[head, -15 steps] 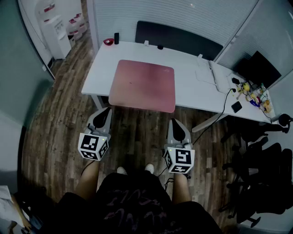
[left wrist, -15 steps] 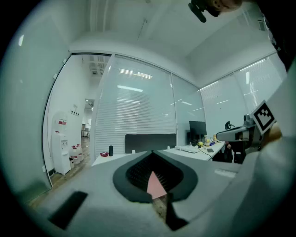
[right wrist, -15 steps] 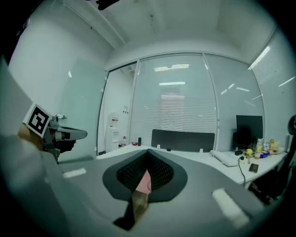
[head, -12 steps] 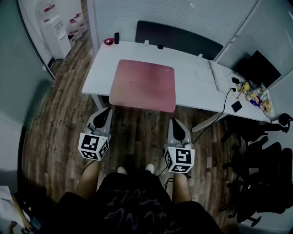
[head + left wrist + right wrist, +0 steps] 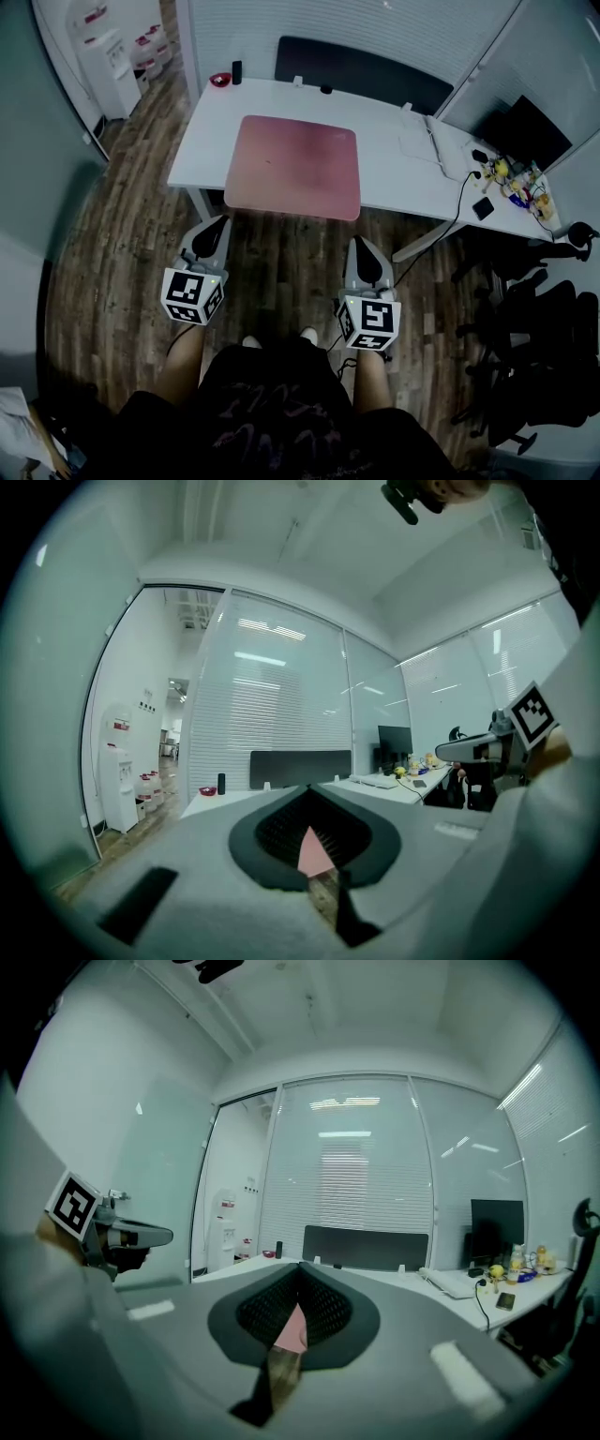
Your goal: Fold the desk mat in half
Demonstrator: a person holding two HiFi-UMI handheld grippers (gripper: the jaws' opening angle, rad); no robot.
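A pink desk mat (image 5: 292, 166) lies flat and unfolded on the white desk (image 5: 394, 183), its near edge at the desk's front edge. A sliver of that mat (image 5: 315, 852) shows between the left jaws, and another strip of the mat (image 5: 292, 1330) between the right jaws. My left gripper (image 5: 214, 232) hangs shut over the wooden floor, short of the mat's near left corner. My right gripper (image 5: 364, 251) is also shut and empty, below the mat's near right corner. Neither touches the mat.
A keyboard (image 5: 417, 147) and cables lie on the desk's right part, with small items and a phone (image 5: 484, 208) further right. A dark panel (image 5: 361, 70) stands behind the desk. A red dish (image 5: 220, 80) sits at the back left. Black chairs (image 5: 525, 319) stand to the right.
The view has shifted slightly, and both grippers sit a touch lower in it. Nothing has been gripped, and the mat has not moved.
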